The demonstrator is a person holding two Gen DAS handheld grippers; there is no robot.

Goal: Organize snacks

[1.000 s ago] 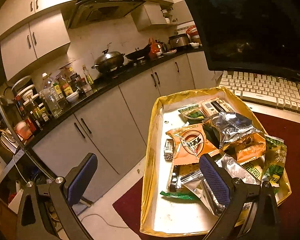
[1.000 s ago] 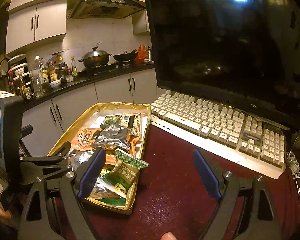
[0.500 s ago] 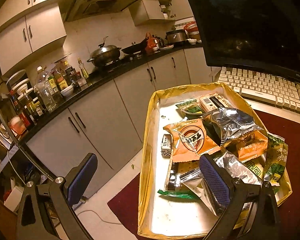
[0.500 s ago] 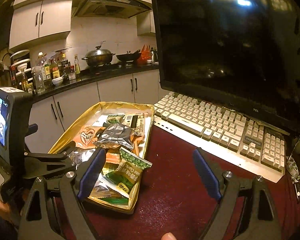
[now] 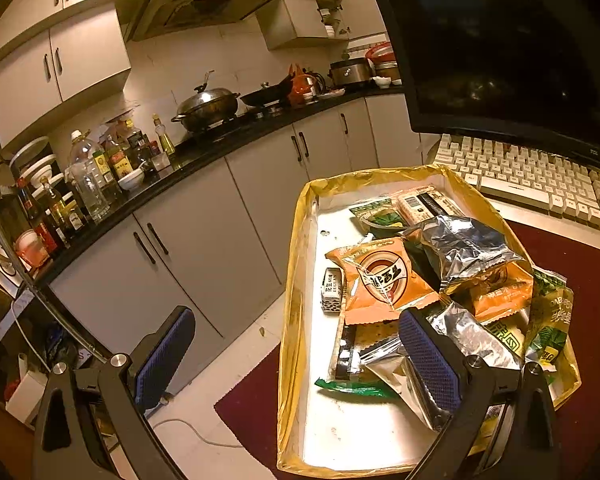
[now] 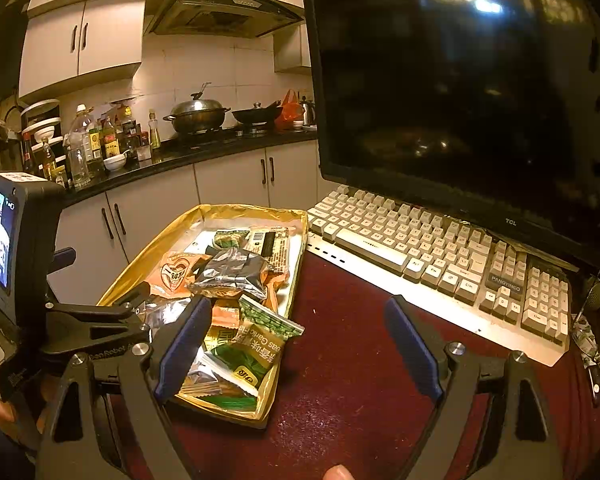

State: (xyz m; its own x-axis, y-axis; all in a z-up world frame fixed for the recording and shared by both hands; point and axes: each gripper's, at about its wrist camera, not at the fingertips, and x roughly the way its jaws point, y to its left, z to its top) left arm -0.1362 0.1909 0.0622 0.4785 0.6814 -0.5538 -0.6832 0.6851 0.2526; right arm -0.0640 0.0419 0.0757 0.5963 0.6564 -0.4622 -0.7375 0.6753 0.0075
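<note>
A gold-rimmed tray [image 5: 296,264] holds a heap of snacks: an orange packet [image 5: 380,276], a silver foil packet [image 5: 464,248], a green garlic-peas packet [image 5: 548,320], a beige barcoded packet [image 5: 428,204] and a small black-and-white bar [image 5: 332,290]. My left gripper [image 5: 296,360] is open at the tray's near left corner. Its right finger [image 5: 428,364] hovers over a silver packet, and nothing sits between the pads. In the right wrist view the tray [image 6: 140,264] lies to the left. My right gripper [image 6: 298,344] stands open and empty over the red cloth beside the peas packet [image 6: 256,344].
A beige keyboard [image 6: 440,252] and a dark monitor [image 6: 460,100] stand right of the tray on the dark red cloth [image 6: 340,380]. The table ends left of the tray, above white floor [image 5: 220,360]. A kitchen counter with bottles [image 5: 100,184] and a wok [image 5: 208,108] runs behind.
</note>
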